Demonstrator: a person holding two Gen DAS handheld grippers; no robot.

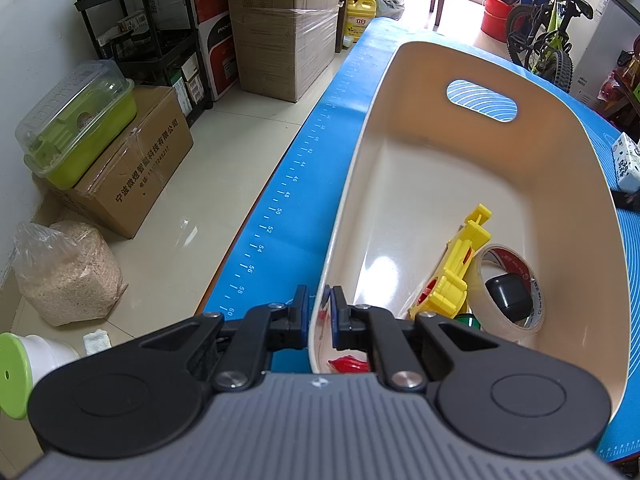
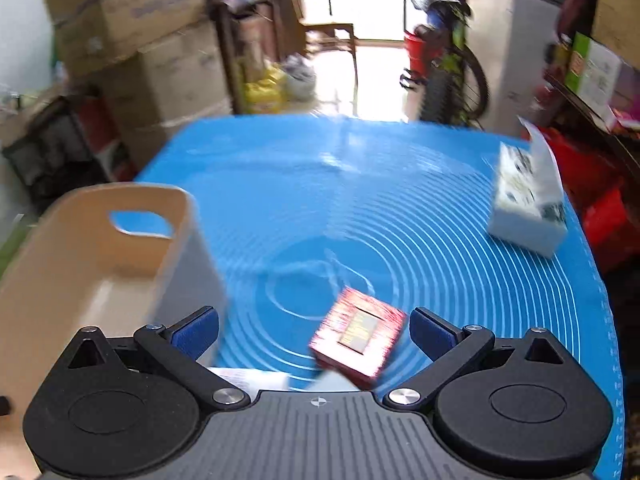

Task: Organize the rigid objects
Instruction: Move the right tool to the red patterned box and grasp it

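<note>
A cream plastic bin (image 1: 356,184) stands on the blue mat (image 1: 280,200). My left gripper (image 1: 320,304) is shut on the bin's near left wall, one finger outside and one inside. In the bin lie a yellow tool (image 1: 460,268), a tape roll (image 1: 516,320) with a black cap (image 1: 508,292) in it, a green piece (image 1: 468,321) and a red piece (image 1: 348,365). In the blurred right wrist view, my right gripper (image 2: 314,336) is open just above the mat (image 2: 400,208), with a small red box (image 2: 358,336) between its fingers near the right one. The bin (image 2: 96,240) is to its left.
A white patterned box (image 2: 528,208) stands at the mat's right edge; it also shows in the left wrist view (image 1: 626,164). A white object (image 2: 256,380) lies under the right gripper. Cardboard boxes (image 1: 132,164), a shelf, a sack and a bicycle (image 1: 548,32) stand around the table.
</note>
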